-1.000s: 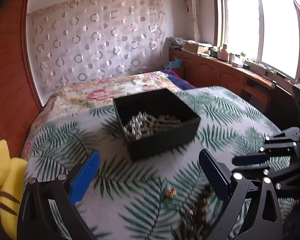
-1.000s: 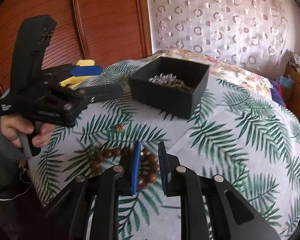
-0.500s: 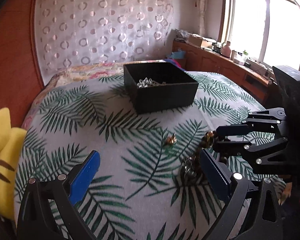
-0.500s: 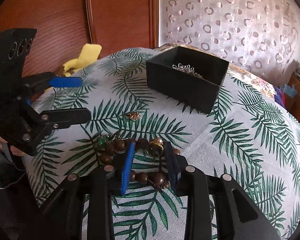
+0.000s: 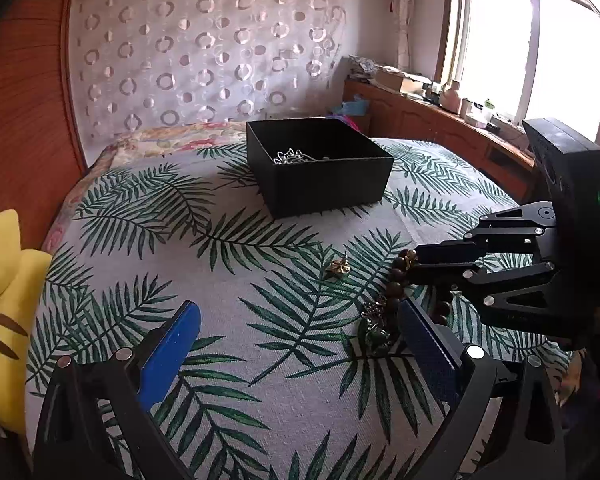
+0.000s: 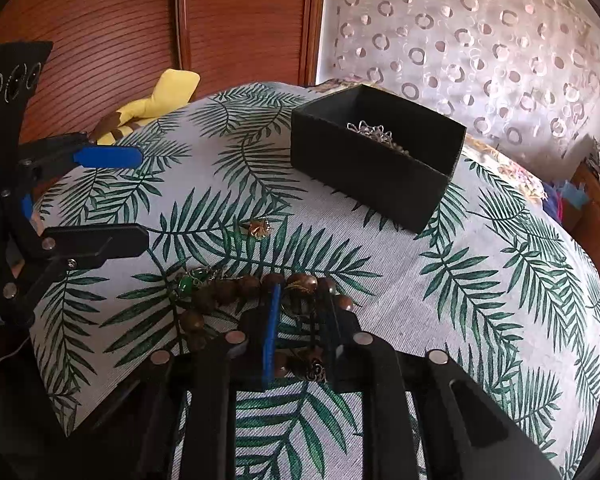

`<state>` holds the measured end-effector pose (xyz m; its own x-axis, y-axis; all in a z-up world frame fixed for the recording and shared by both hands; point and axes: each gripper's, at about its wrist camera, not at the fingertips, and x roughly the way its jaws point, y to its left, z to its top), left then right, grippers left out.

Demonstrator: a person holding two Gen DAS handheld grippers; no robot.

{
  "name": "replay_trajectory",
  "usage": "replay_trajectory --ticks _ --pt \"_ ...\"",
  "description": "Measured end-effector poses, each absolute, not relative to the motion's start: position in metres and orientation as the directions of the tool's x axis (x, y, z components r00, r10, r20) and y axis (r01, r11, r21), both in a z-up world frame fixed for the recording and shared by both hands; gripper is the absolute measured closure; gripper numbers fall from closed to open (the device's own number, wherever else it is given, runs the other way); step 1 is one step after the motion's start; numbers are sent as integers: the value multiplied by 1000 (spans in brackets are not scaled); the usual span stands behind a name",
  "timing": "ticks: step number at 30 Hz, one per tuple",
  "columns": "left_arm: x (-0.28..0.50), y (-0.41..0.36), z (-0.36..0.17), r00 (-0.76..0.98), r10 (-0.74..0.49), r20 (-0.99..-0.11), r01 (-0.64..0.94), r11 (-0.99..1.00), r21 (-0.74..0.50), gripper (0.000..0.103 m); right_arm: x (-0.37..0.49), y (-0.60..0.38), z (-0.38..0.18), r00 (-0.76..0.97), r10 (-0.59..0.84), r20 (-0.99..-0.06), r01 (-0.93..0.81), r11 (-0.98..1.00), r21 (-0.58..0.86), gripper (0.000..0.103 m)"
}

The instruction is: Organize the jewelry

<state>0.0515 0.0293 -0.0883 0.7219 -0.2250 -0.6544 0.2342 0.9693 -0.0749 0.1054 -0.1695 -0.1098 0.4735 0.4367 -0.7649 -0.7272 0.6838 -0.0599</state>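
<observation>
A brown wooden bead bracelet [image 6: 224, 290] with a gold bell lies on the leaf-print cloth, beside a green-stone piece [image 6: 188, 282]. My right gripper [image 6: 302, 300] is low over the bracelet, its narrowly open jaws straddling the beads near the bell; it also shows in the left wrist view [image 5: 412, 264]. A small gold flower piece [image 6: 259, 227] lies apart, also seen in the left wrist view [image 5: 339, 267]. The black box [image 5: 320, 172] holds silver jewelry [image 5: 290, 157]. My left gripper [image 5: 296, 340] is wide open and empty, above the cloth.
A yellow plush toy [image 5: 4, 304] lies at the table's left edge. A wooden wardrobe [image 6: 140, 40] stands behind, a patterned curtain [image 5: 204, 52] at the back, and a cluttered wooden counter [image 5: 440, 108] under the window.
My right gripper has come down onto the bracelet with its jaws around the beads. My left gripper has pulled back and lowered, away from the box.
</observation>
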Motion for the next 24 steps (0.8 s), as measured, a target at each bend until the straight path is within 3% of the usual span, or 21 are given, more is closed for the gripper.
replay_trajectory --ticks 15,17,23,24 --pt "43 12 -99 658 -225 -718 270 961 -54 8 90 -211 -98 498 495 -712 -678 735 36 83" --pt "41 9 -100 653 -230 -721 281 958 -52 8 86 -217 -100 499 493 -712 -668 743 46 91" --pt "41 -3 -104 634 -243 -734 317 947 -39 39 75 -228 -101 520 499 -693 -647 760 62 96" --pt "42 -6 -105 630 -242 -738 321 946 -36 48 75 -228 -101 520 501 -692 -647 760 65 96"
